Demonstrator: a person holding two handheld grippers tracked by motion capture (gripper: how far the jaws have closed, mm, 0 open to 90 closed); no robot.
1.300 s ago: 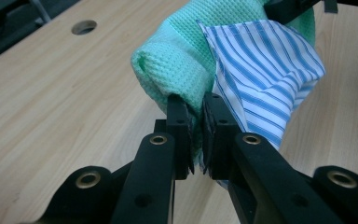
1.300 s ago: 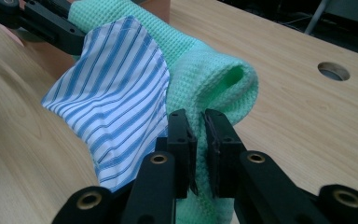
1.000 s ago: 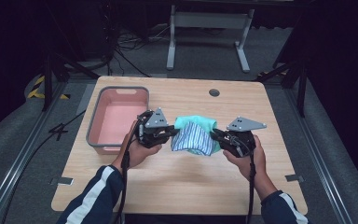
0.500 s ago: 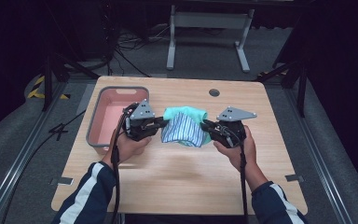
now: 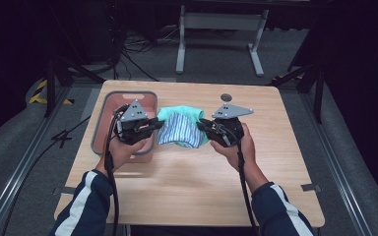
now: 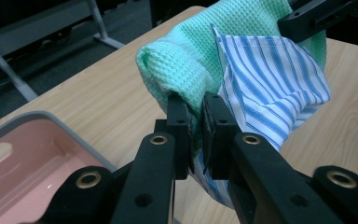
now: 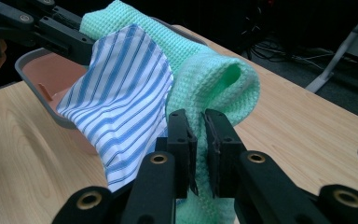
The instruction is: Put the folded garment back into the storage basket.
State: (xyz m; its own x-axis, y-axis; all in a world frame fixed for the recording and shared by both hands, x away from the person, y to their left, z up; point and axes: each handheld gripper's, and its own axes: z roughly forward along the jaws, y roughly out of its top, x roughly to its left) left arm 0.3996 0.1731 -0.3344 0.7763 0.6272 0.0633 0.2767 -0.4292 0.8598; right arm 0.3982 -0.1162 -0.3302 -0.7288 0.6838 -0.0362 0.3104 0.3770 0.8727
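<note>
We see the green waffle cloth (image 5: 181, 116) with its blue-striped cloth (image 5: 178, 132) in the frame's centre, lifted above the desk (image 5: 187, 191), each end clenched by the left hand-held gripper (image 5: 153, 125) and right hand-held gripper (image 5: 203, 125), beside the pink tray (image 5: 104, 112).

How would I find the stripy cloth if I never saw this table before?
Start at the wooden table and find the pink bin on its left side. Just right of it, two tongs, the left and the right, hold up a cloth bundle. The stripy cloth is the blue-and-white front layer; the green waffle cloth behind it is plain.
</note>
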